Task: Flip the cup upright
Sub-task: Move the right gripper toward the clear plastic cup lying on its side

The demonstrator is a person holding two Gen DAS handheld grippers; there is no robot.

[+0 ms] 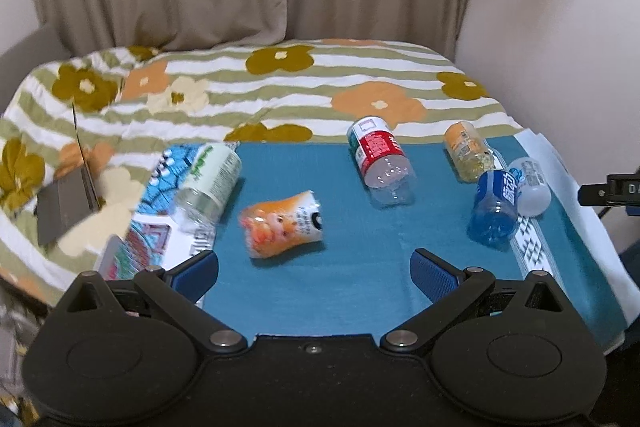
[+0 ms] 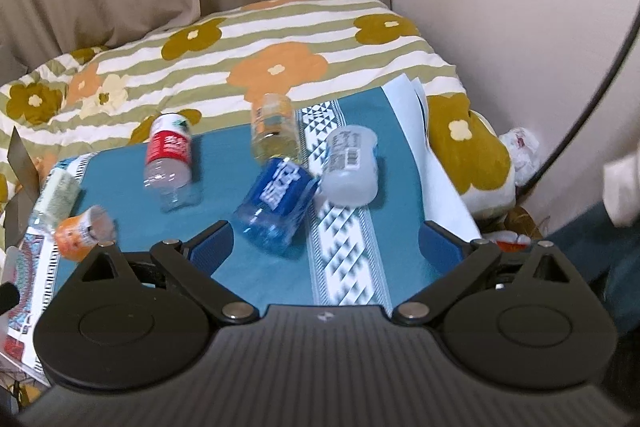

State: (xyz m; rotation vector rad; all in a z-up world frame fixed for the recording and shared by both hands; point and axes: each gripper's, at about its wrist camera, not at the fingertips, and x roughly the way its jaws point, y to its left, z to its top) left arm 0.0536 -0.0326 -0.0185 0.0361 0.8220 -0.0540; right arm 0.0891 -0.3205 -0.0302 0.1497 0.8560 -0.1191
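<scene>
Orange cup [image 1: 282, 225] lies on its side on the teal mat [image 1: 352, 291] just ahead of the empty left tongs [image 1: 314, 269], long axis crosswise, right tongs [image 2: 326, 247] also apart but farther off.

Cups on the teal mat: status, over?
Left gripper open, empty. Right gripper open, empty. Orange cup and blue cup lying down. White cup touches blue cup.
</scene>
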